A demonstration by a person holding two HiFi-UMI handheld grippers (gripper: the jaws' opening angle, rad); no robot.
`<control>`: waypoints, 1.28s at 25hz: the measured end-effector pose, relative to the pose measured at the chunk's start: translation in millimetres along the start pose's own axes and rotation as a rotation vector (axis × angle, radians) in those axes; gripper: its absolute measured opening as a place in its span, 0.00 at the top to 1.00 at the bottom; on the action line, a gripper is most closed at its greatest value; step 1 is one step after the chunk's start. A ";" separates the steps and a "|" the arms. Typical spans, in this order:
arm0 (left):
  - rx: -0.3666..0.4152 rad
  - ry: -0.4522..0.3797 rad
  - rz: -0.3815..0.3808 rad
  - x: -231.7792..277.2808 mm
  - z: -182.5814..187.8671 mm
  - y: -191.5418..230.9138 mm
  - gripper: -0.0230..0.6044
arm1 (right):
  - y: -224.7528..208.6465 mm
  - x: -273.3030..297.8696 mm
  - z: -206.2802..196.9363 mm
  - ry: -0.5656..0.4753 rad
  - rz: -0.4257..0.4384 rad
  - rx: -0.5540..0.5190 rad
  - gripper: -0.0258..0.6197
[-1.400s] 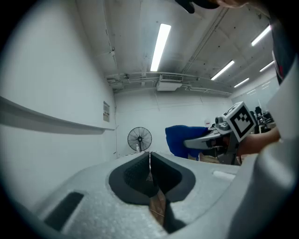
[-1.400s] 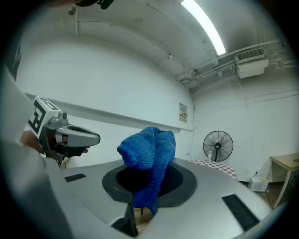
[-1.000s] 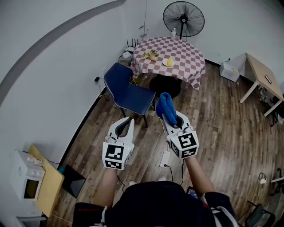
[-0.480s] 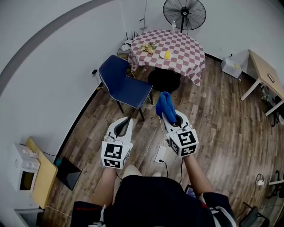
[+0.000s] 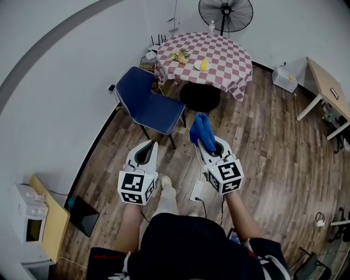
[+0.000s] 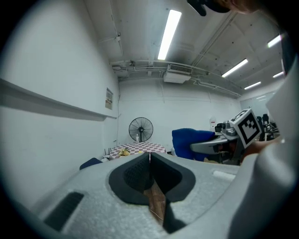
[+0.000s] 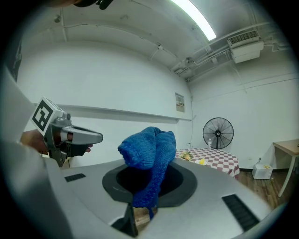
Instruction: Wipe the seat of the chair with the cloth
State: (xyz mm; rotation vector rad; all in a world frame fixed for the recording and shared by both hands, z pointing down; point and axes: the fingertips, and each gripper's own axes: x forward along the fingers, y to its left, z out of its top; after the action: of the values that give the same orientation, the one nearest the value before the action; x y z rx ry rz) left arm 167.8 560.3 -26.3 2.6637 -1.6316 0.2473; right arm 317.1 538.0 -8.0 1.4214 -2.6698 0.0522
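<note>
- Four fixtures around the chair (image 5: 158, 112): a checked table (image 5: 205, 54) just behind it, a fan (image 5: 225, 13) beyond that, a wooden desk (image 5: 322, 87) well apart on the right, and a microwave (image 5: 26, 216) well apart on the near left.
- One power strip (image 5: 196, 190) lies on the floor, between the chair and the person.
- Writing: the print on the wall notice (image 6: 109, 98) is too small to read. The gripper cubes bear square markers.
- Left gripper (image 5: 146, 149): held out level, short of the chair and pointing towards it. Its jaws are pressed together with nothing between them.
- Right gripper (image 5: 206, 143): level, beside the left one. It is clamped on the blue cloth (image 5: 201, 128), which is bunched at the tips near the chair's front corner, apart from the seat.
</note>
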 end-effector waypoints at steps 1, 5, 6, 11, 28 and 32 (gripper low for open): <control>-0.006 0.001 -0.007 8.2 -0.3 4.7 0.93 | -3.6 8.3 -0.2 0.002 0.000 0.001 0.87; 0.004 0.012 -0.027 46.0 -3.2 28.1 0.93 | -19.0 49.2 0.4 0.009 -0.008 -0.001 0.87; -0.001 0.013 -0.031 56.6 -3.8 37.2 0.93 | -23.6 62.8 1.2 0.010 -0.013 0.000 0.87; -0.030 0.015 -0.044 103.0 -2.3 87.9 0.93 | -38.8 133.0 14.9 0.015 -0.021 -0.007 0.87; -0.105 0.055 -0.075 199.1 -15.4 260.7 0.93 | -38.4 335.9 36.0 0.087 -0.004 -0.050 0.87; -0.120 0.085 -0.087 217.9 -28.0 272.9 0.93 | -52.6 359.0 33.5 0.101 -0.015 -0.042 0.87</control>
State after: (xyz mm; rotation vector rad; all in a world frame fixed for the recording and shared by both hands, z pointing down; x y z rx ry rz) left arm 19.4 245.1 11.0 2.5897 -1.4546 0.2489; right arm 159.2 209.7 0.1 1.3880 -2.5631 0.0645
